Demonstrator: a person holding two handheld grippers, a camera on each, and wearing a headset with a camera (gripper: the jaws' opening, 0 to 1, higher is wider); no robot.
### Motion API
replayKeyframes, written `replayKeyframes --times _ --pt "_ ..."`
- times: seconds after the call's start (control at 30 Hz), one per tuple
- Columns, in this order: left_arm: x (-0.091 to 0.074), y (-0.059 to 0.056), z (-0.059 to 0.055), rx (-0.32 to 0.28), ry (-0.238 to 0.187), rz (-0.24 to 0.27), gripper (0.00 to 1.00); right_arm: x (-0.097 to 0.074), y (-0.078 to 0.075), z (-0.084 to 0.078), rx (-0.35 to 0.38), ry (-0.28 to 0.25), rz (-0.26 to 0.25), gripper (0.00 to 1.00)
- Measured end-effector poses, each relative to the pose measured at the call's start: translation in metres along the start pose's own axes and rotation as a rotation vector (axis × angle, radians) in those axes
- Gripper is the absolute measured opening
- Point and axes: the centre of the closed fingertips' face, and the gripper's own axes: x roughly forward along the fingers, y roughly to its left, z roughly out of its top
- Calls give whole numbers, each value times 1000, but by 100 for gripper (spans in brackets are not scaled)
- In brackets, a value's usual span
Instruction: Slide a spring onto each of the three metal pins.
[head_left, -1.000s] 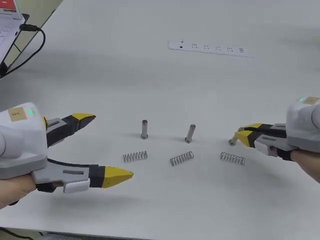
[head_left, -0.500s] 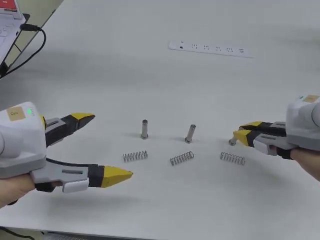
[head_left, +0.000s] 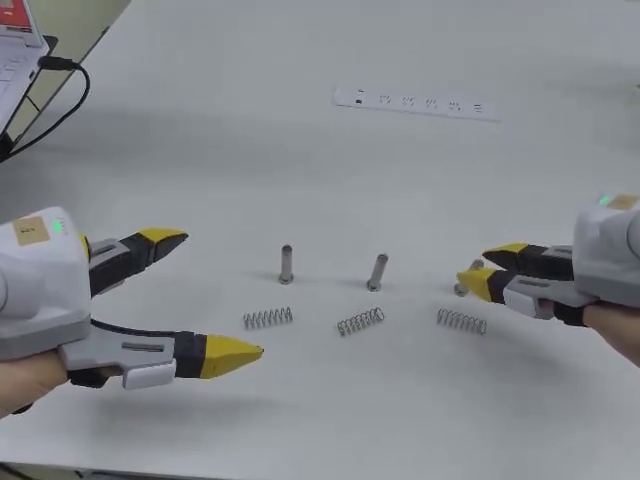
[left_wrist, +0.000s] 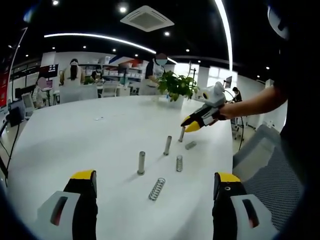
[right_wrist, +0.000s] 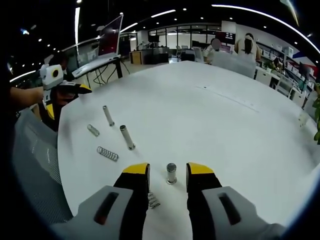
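Three metal pins stand upright in a row on the white table (head_left: 300, 170): the left pin (head_left: 286, 264), the middle pin (head_left: 376, 271) and the right pin (head_left: 466, 281). A spring lies flat just on the near side of each, apart from it: the left spring (head_left: 268, 318), the middle spring (head_left: 360, 322) and the right spring (head_left: 461, 321). None is on a pin. The right tongs (head_left: 473, 265) reach in from the right at a narrow gap. In the right gripper view their yellow tips stand on either side of the right pin (right_wrist: 171, 173) with a small gap on each side. The left tongs (head_left: 222, 293) hang spread wide and empty at the near left, well apart from the left pin. A white power strip (head_left: 414, 103) lies at the far side of the table.
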Motion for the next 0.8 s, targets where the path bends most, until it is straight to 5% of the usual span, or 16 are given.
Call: replayKeyframes --times 0.8 --pt "3 -4 3 0 5 -9 98 -18 3 -5 1 -6 5 46"
